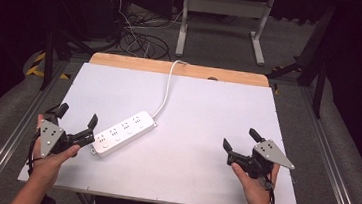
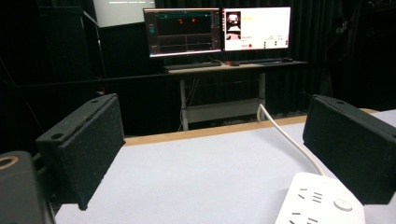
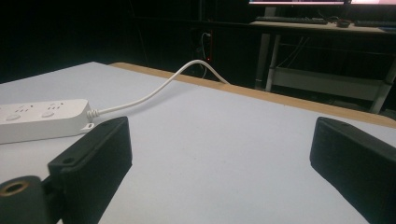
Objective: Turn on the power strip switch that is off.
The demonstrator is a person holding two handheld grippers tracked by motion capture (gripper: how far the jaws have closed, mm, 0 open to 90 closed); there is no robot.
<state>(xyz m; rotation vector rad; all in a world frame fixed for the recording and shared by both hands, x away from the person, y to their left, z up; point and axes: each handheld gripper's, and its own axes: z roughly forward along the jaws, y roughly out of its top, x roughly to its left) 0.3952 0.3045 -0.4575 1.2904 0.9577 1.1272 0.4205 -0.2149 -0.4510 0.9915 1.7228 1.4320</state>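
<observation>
- The strip [image 1: 124,132], a white power strip, is lying flat and slanted on the white table [image 1: 193,108], a bit left of the table's middle. Its cord [image 1: 166,88] is running off the strip's far end and over the table's wooden far edge.
- Nothing is plugged into the strip as far as I can tell, and I'm not spotting a plug or any other loose item near it.
- Looks to me like this is the approach step: both hands are sitting low near the table's front edge and neither tool is gripping anything yet.
- The left gripper [image 1: 77,117] is sitting right at the strip's near end, jaws spread wide. In the left gripper view the strip's [image 2: 322,200] end with its round button is poking in close to the right-hand jaw; whether it's touching I can't tell, but there's no squeeze on it.
- The right gripper [image 1: 238,139] is hanging well to the right of the strip, jaws also apart with just bare table between them. From its own view the strip [image 3: 44,119] is off to the left.
- My guess for the next move: the left one needs to shift so its jaws straddle the strip's near end, then close.
</observation>
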